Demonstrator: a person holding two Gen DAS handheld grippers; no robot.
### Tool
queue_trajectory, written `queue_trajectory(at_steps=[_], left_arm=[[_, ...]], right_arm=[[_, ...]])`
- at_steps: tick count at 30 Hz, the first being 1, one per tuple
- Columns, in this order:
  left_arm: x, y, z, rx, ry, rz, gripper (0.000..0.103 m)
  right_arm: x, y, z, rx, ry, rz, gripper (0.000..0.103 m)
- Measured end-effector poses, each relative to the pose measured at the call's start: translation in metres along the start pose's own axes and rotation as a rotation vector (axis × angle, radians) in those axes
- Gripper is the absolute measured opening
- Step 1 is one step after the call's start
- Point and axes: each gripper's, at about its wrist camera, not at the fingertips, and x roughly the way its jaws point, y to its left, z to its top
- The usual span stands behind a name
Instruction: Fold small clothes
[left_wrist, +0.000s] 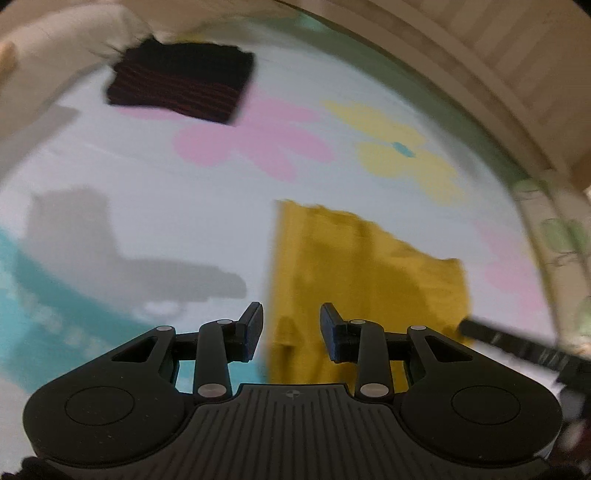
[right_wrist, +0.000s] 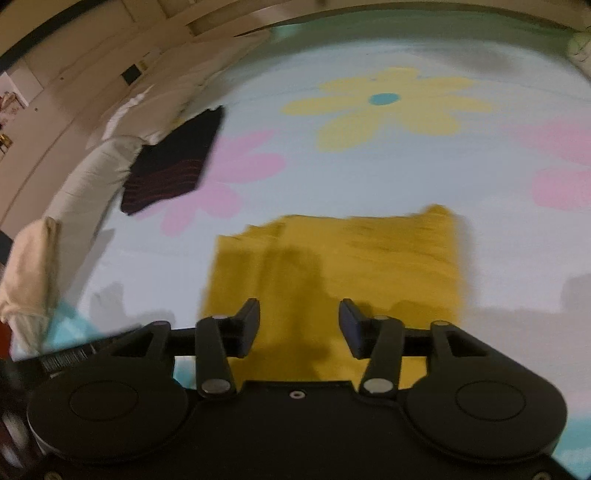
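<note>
Hovering over the yellow garment (right_wrist: 332, 258), each hand-held gripper gapes partway, holding nothing.

The flowered sheet (right_wrist: 369, 173) lies bare from twelve to three o'clock of the yellow garment (right_wrist: 332, 258). At ten o'clock a folded dark striped cloth (right_wrist: 173, 162) lies against a cream pillow (right_wrist: 92, 173), closing off that edge.

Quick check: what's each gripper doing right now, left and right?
Left gripper: open, holding nothing, above the yellow garment.
Right gripper: open, holding nothing, above the same garment.
</note>
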Motion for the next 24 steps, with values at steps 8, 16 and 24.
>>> queue_trajectory(at_steps=[8,16,24], left_arm=[[0.046,-0.046,0.007,0.085,0.072,-0.097,0.035],[0.07,-0.043,0.015,0.077,0.101,-0.099,0.035],[0.076,-0.045,0.02,0.103,0.121,-0.097,0.035]], right_arm=[[-0.021,-0.02,-0.038,-0.09,-0.067,-0.041,0.057],[-0.023,0.032,-0.093,-0.464,-0.18,0.037,0.057],[-0.013,0.073,-0.124,-0.695,-0.18,0.162,0.057]])
